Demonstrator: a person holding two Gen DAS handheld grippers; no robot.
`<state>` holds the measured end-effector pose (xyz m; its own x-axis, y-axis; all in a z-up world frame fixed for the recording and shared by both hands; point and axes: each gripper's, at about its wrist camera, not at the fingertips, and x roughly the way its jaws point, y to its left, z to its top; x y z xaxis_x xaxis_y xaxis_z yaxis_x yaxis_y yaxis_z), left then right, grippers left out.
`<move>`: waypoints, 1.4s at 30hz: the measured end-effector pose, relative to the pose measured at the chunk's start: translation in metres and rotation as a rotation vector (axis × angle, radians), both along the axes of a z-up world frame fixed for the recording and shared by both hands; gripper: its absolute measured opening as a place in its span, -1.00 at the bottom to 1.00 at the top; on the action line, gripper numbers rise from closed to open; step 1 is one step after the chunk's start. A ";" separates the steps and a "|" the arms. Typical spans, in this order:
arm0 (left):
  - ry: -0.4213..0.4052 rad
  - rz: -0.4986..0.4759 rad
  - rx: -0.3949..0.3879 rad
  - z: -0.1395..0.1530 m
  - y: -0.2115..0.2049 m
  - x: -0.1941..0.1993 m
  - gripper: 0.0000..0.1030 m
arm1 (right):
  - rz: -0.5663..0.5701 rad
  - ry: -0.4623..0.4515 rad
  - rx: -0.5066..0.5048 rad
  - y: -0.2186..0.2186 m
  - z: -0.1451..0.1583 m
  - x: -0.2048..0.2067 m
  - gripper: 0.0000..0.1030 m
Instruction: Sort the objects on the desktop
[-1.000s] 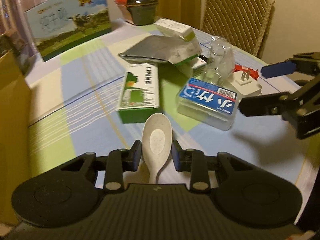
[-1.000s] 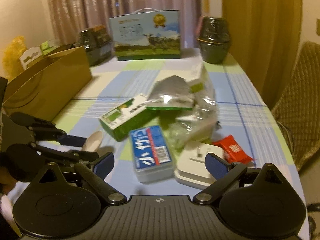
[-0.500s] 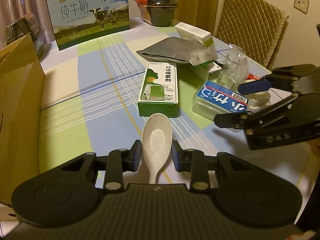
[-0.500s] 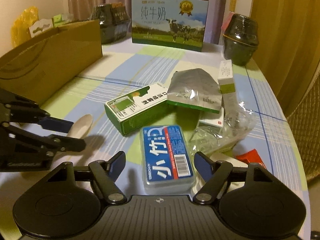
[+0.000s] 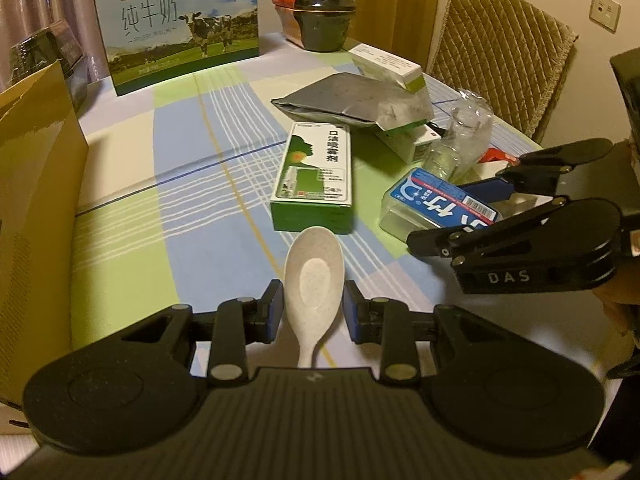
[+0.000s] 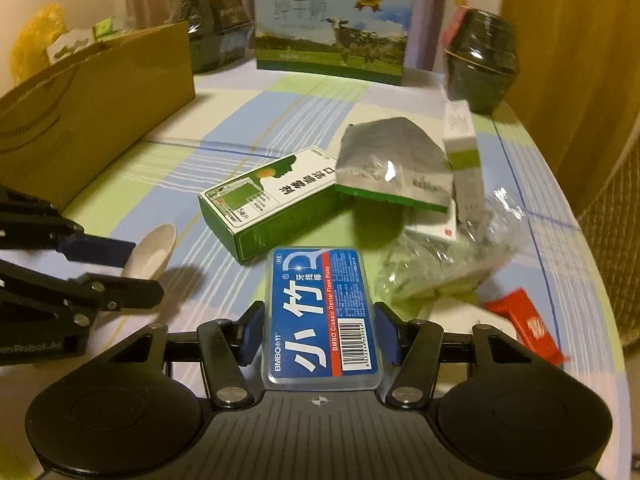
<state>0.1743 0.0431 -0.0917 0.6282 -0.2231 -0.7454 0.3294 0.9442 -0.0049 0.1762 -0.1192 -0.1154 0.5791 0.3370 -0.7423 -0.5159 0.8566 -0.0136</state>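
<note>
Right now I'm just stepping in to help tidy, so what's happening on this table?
A person is sorting clutter with a gripper in each hand. The left gripper is shut on a pale spoon, held above the checked tablecloth. The right gripper is closing its jaws around the blue-labelled floss pick box. The green box, silver pouch and red packet lie on the cloth.

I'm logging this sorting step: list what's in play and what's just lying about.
In play: left gripper shut on spoon; right gripper, jaws closing around floss box.

Lying about: green spray box, silver pouch, milk carton, red packet.
</note>
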 end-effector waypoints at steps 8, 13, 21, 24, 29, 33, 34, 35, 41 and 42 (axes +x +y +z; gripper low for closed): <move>-0.021 -0.008 -0.002 0.009 -0.009 -0.005 -0.48 | -0.046 -0.025 0.055 -0.012 0.018 -0.020 0.05; -0.052 0.000 -0.007 0.026 -0.011 -0.016 -0.48 | -0.073 -0.055 0.082 -0.016 0.039 -0.032 0.05; -0.135 0.039 -0.008 0.072 0.004 -0.036 -0.48 | -0.057 -0.138 0.107 -0.005 0.084 -0.047 0.05; -0.163 0.058 -0.016 0.087 0.011 -0.042 -0.48 | -0.049 -0.165 0.110 -0.001 0.096 -0.054 0.05; -0.184 0.065 -0.013 0.098 0.018 -0.050 -0.48 | -0.045 -0.186 0.116 0.003 0.107 -0.063 0.05; -0.194 0.071 -0.020 0.104 0.020 -0.055 -0.48 | -0.038 -0.193 0.122 0.005 0.112 -0.067 0.05; -0.195 0.072 -0.022 0.105 0.020 -0.054 -0.48 | -0.035 -0.195 0.121 0.007 0.114 -0.068 0.05; -0.198 0.074 -0.023 0.107 0.021 -0.055 -0.48 | -0.032 -0.197 0.122 0.008 0.116 -0.069 0.05; -0.234 0.096 -0.029 0.131 0.034 -0.056 -0.48 | -0.013 -0.222 0.140 0.021 0.138 -0.068 0.05; -0.244 0.102 -0.030 0.138 0.038 -0.057 -0.48 | -0.011 -0.229 0.143 0.025 0.142 -0.068 0.05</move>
<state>0.1177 0.0809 0.0459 0.8089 -0.1692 -0.5631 0.2272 0.9732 0.0340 0.1083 -0.0943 0.0266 0.7305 0.4219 -0.5371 -0.5042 0.8635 -0.0076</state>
